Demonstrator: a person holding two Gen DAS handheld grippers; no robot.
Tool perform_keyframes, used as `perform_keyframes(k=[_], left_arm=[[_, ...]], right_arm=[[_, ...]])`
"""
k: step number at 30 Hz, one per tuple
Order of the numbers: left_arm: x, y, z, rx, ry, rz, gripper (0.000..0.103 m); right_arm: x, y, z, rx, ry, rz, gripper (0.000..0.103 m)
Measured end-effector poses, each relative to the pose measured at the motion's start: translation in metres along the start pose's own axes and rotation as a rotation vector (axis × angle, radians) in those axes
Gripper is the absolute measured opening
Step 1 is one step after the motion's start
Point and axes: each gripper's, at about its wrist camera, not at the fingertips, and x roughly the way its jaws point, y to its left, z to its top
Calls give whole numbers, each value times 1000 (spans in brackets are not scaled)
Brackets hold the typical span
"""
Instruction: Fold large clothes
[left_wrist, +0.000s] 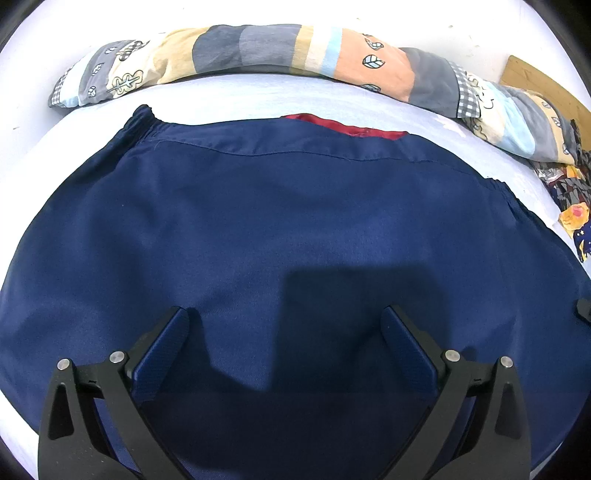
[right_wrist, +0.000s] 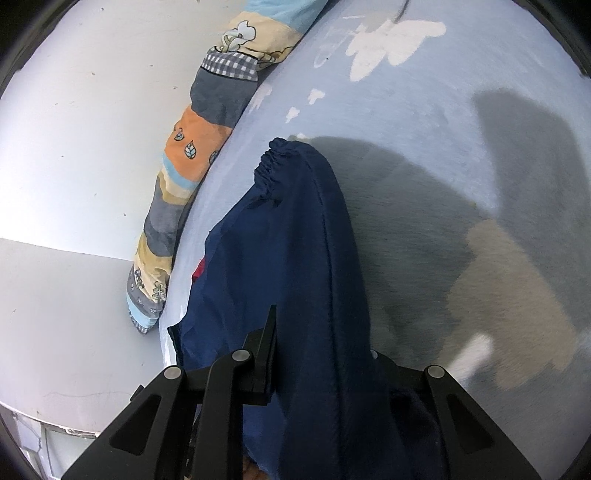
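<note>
Meanwhile right gripper (right_wrist: 317, 354) clamps navy garment (left_wrist: 280, 221) – left gripper (left_wrist: 282, 332) spread

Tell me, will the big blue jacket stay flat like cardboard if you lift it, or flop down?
Probably flop. Where the right gripper is shut on the blue jacket, the cloth already drapes limply over the fingers. Its smooth sheen suggests it may be a bit slippery. It looks thin, so likely light for its size.
</note>
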Motion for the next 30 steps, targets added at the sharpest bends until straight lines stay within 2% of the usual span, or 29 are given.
perform_keyframes(k=[5,8,9,11,14,16,19,22,23,24,26,27,30], left_arm=[[-3,2,1,-4,-1,14,103],[-14,7,3,-17,-67,49,103],[-12,7,4,-8,-63,49,103],[3,7,0,11,7,42,103],[5,0,-1,61,3,67,103],[-1,4,3,40,-1,60,103],[-17,21,10,-27,-48,38,103],[-11,35,12,-23,5,24,103],[-1,35,8,25,60,32,103],[7,28,2,121,95,59,103],[0,20,-4,222,52,86,103],[-6,21,-3,232,50,68,103],[-32,49,8,150,-19,31,103]], right_arm=[[-4,8,-2,-26,-12,9,24],[-5,12,-2,-35,-17,16,24],[-6,12,-2,-36,-19,16,24],[-6,12,-2,-35,-20,19,24],[-6,12,-2,-35,-18,22,24],[-6,14,-2,-39,-21,19,24],[-7,19,-2,-41,-25,28,24],[-9,27,-3,-62,-32,26,24],[-10,30,-3,-69,-35,17,24],[-9,32,-3,-74,-36,13,24],[-9,37,-5,-81,-44,4,24],[-8,39,-6,-81,-45,-4,24],[-10,51,-9,-81,-59,-24,24]])
